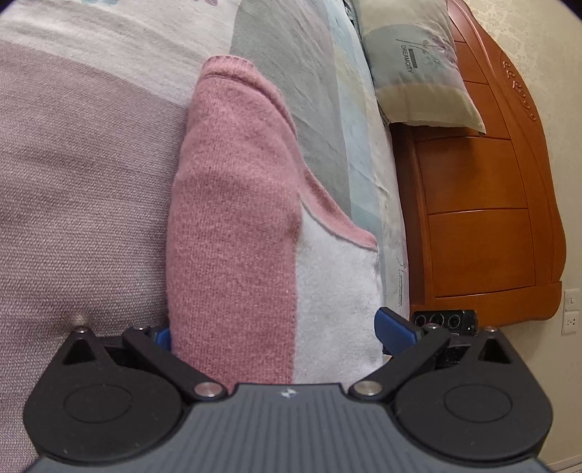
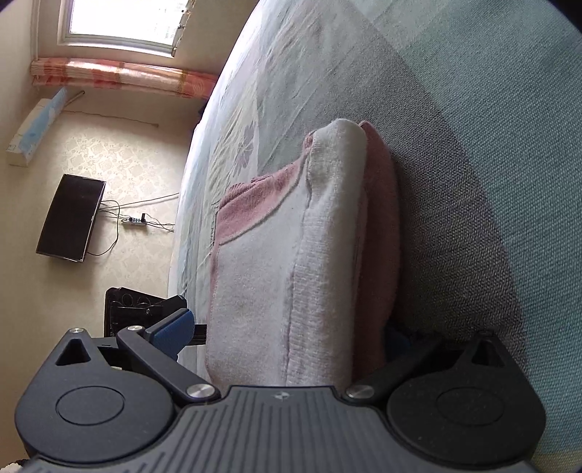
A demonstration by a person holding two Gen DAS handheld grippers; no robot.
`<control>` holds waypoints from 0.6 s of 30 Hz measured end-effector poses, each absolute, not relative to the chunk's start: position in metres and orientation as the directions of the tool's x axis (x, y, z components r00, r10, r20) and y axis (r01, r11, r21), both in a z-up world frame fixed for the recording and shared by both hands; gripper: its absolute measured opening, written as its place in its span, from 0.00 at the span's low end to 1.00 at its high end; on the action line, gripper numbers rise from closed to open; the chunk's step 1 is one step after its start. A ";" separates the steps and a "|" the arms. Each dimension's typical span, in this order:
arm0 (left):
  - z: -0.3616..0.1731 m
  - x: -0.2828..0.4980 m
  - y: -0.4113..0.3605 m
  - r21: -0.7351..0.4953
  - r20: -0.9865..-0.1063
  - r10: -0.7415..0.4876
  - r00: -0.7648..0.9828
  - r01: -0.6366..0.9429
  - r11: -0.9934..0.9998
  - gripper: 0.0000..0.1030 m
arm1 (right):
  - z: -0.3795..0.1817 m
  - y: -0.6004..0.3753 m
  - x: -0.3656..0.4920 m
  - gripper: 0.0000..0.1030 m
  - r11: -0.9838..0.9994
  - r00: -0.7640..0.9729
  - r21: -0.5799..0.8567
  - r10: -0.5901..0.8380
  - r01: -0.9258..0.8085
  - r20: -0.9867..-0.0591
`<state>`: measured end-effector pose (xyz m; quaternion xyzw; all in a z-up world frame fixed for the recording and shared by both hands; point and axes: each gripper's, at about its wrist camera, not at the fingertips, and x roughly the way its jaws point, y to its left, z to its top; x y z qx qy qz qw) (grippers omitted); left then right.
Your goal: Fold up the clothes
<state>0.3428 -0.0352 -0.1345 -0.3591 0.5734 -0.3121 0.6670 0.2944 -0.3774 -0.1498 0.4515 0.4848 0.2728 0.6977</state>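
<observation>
A folded pink and white knit sweater (image 1: pixel 232 225) lies on the bed; both views are rolled sideways, so the bed looks upright. My left gripper (image 1: pixel 272 327) stands open and wide around one end of the bundle. Its left blue finger (image 1: pixel 162 335) is tucked between sweater and bedspread, and its right finger (image 1: pixel 394 333) sits at the white edge. From the other end, the sweater (image 2: pixel 320 254) fills my right gripper (image 2: pixel 287 327), also open wide. The left finger (image 2: pixel 174 327) stands just off the fabric. The other finger is mostly hidden in shadow under the sweater.
The bedspread (image 1: pixel 72 182) has mauve, grey-green and floral patches. A pillow (image 1: pixel 418 69) leans on the orange wooden headboard (image 1: pixel 480 218). A black device (image 1: pixel 443 320) shows past the fingers. A dark screen (image 2: pixel 71 218), power strip (image 2: pixel 134 221) and window (image 2: pixel 127 22) are beyond the bed edge.
</observation>
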 end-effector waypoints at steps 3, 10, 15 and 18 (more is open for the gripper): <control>-0.135 0.339 -0.031 -0.856 -0.510 -0.846 0.158 0.010 0.517 0.98 | -0.150 -0.379 0.295 1.00 0.422 0.377 0.905 0.831 0.052 -0.409; -0.129 0.339 -0.036 -0.848 -0.527 -0.832 0.171 -0.038 0.529 0.98 | -0.146 -0.377 0.287 1.00 0.415 0.424 0.909 0.815 0.047 -0.394; -0.125 0.337 -0.030 -0.880 -0.473 -0.862 0.183 -0.052 0.472 0.98 | -0.133 -0.380 0.286 1.00 0.378 0.436 0.926 0.829 0.028 -0.351; -0.124 0.335 -0.028 -0.883 -0.466 -0.865 0.184 -0.039 0.467 0.98 | -0.125 -0.382 0.285 1.00 0.374 0.441 0.928 0.831 0.010 -0.339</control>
